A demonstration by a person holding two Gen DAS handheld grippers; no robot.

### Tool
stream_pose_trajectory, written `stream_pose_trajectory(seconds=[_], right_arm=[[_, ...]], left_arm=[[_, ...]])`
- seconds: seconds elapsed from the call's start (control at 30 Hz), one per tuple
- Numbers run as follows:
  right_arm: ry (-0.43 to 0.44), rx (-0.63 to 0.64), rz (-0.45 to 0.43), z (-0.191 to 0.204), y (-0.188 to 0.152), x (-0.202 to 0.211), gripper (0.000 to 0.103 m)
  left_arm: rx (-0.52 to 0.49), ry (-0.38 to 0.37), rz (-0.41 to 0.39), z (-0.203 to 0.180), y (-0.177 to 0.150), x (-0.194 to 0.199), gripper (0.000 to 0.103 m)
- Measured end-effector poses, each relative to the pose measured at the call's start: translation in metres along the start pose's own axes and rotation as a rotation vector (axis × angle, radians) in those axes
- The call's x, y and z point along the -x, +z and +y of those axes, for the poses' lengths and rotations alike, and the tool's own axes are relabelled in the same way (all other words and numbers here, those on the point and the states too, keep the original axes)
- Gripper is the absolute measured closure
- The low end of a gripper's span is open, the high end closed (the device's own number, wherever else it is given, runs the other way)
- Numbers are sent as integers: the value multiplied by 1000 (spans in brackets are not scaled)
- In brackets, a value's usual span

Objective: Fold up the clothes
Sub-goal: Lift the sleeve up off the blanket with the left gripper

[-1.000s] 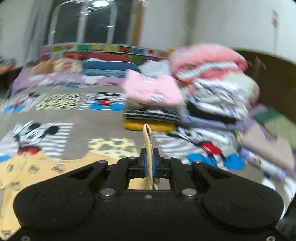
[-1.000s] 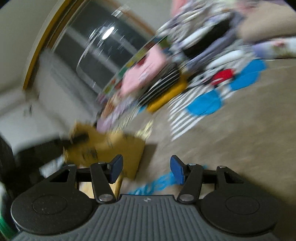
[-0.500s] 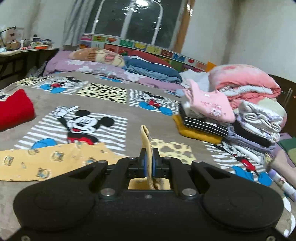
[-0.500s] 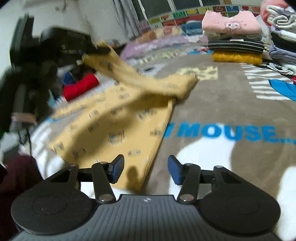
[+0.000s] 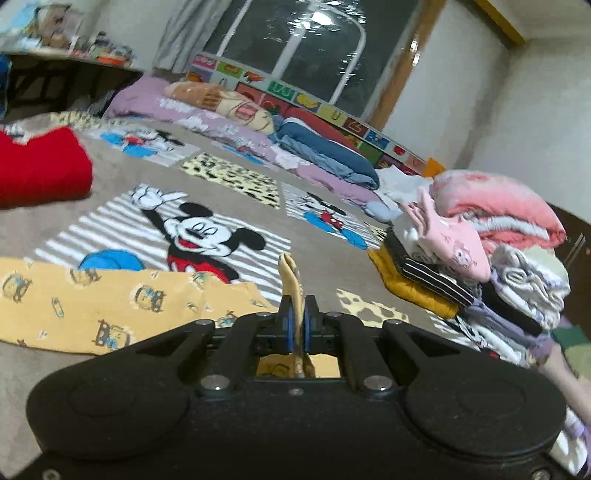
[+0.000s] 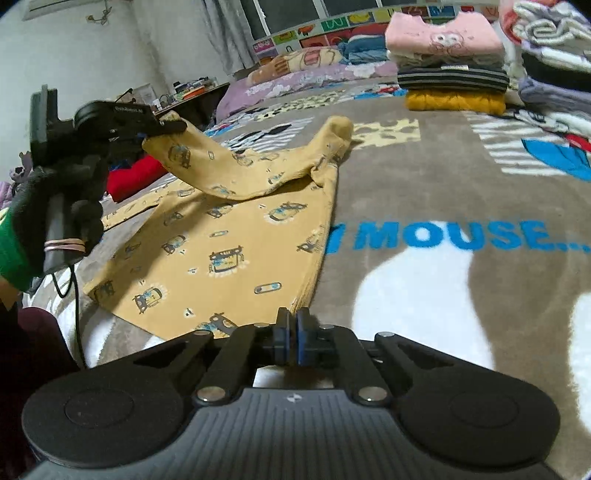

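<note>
Yellow printed garment (image 6: 221,254) flat, sleeve lifted, apparently.

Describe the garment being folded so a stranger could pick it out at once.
On the grey cartoon-mouse blanket covering the bed, look near its front edge, away from the stack of folded clothes. The yellow garment lies spread there, one end lifted by the left gripper. Unlike the plain mustard piece under the stack, it carries small car prints.

A bedroom with pale walls (image 5: 535,110) and a large dark window (image 5: 295,48) reflecting a ceiling light. A grey curtain (image 5: 184,33) hangs at its left. A cluttered dark shelf (image 5: 66,74) stands along the left wall, beside the bed (image 5: 110,373)
</note>
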State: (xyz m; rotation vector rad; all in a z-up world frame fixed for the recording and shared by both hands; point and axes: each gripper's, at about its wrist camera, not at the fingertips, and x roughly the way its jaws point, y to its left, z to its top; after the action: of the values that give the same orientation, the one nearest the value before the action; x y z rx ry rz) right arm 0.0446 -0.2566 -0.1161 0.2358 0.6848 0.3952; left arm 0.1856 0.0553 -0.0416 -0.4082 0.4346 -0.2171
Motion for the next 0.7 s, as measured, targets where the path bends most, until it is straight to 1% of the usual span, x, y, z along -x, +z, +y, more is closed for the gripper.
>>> stream_pose_trajectory(seconds=[0.1, 0.3, 0.4, 0.57, 0.7], right_arm=[[13, -12, -23, 4, 4, 3, 98], [63, -27, -96, 18, 21, 15, 98], [96, -34, -123, 26, 29, 17, 98], [118, 5, -101, 44, 33, 4, 98], [117, 73, -74, 62, 32, -7, 98]], left_arm=[[21, -16, -20, 7, 12, -4, 99], [29, -88, -96, 10, 44, 1, 99], [37, -97, -113, 16, 54, 0, 99], [50, -106, -137, 26, 65, 1, 99], [78, -114, -161, 34, 73, 7, 99]])
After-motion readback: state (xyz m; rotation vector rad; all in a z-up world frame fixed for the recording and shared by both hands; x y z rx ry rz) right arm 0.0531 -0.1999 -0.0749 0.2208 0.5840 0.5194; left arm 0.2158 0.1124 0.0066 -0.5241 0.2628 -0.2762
